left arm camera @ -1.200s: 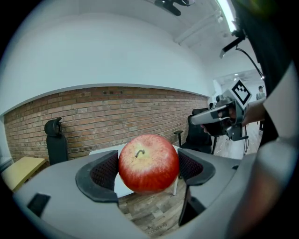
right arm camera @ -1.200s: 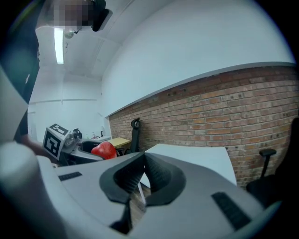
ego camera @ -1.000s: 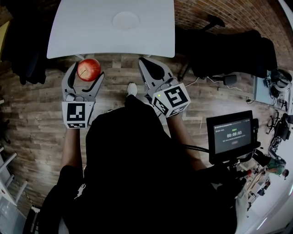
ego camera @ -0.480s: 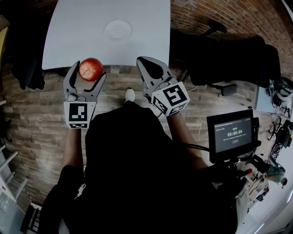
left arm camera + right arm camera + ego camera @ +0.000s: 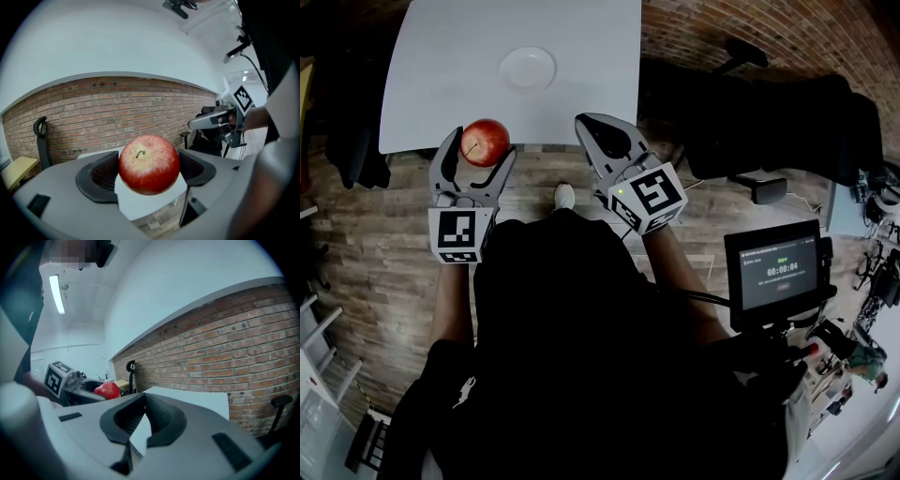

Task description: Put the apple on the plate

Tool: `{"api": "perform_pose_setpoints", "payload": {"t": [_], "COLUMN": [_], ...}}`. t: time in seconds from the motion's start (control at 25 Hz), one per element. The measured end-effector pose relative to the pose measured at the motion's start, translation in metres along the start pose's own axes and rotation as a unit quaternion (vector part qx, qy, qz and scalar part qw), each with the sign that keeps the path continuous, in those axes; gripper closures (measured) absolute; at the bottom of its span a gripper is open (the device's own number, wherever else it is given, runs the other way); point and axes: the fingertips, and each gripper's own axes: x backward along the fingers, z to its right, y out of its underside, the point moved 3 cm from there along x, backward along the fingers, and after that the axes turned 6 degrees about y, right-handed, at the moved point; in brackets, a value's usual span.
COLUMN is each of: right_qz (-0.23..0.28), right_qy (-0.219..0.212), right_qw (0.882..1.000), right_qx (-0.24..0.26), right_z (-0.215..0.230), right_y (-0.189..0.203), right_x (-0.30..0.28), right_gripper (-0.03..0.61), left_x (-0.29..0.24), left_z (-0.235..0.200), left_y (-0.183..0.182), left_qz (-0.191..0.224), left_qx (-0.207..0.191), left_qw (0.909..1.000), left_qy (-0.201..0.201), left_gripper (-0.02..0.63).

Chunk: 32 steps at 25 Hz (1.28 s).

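Note:
A red apple (image 5: 484, 142) is clamped between the jaws of my left gripper (image 5: 476, 150), held just short of the near edge of the white table (image 5: 441, 94). In the left gripper view the apple (image 5: 149, 164) fills the space between the pads, stem up. A white plate (image 5: 527, 68) lies on the table, ahead and to the right of the apple. My right gripper (image 5: 598, 130) is shut with nothing in it, at the table's near edge to the right. The right gripper view shows the apple (image 5: 107, 390) off to the left.
The floor is wood planks (image 5: 375, 234). A brick wall (image 5: 722, 23) runs behind the table. A black office chair (image 5: 769, 112) stands right of the table. A monitor (image 5: 776, 277) is at my right side. A dark object (image 5: 347, 141) hangs left of the table.
Both grippers have drawn nearer to the table, the plate now lying closer ahead. The left gripper still holds the apple; the right stays shut.

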Motion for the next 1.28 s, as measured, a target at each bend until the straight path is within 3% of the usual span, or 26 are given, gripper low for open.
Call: {"api": "perform_pose_setpoints", "payload": {"t": [0.12, 0.72, 1.28], "right_qz": [-0.011, -0.018, -0.003], "right_qy": [-0.005, 0.015, 0.061], "right_qw": [1.0, 1.0, 0.998], "right_qx": [-0.015, -0.014, -0.01], "right_z": [0.044, 0.057, 0.057], "right_y": [0.01, 0.011, -0.007], "right_x": [-0.003, 0.0, -0.047], "right_gripper": [0.575, 0.575, 0.575], "left_x": [-0.047, -0.043, -0.101], "left_z": [0.013, -0.004, -0.053], "left_y": [-0.008, -0.002, -0.015], "left_qz": [-0.011, -0.019, 0.0], "left_qx": [-0.002, 0.011, -0.012], "left_qw": [0.9999, 0.9997, 0.9979], "left_qy": [0.004, -0.001, 0.064], "left_gripper": [0.212, 0.212, 0.212]}}
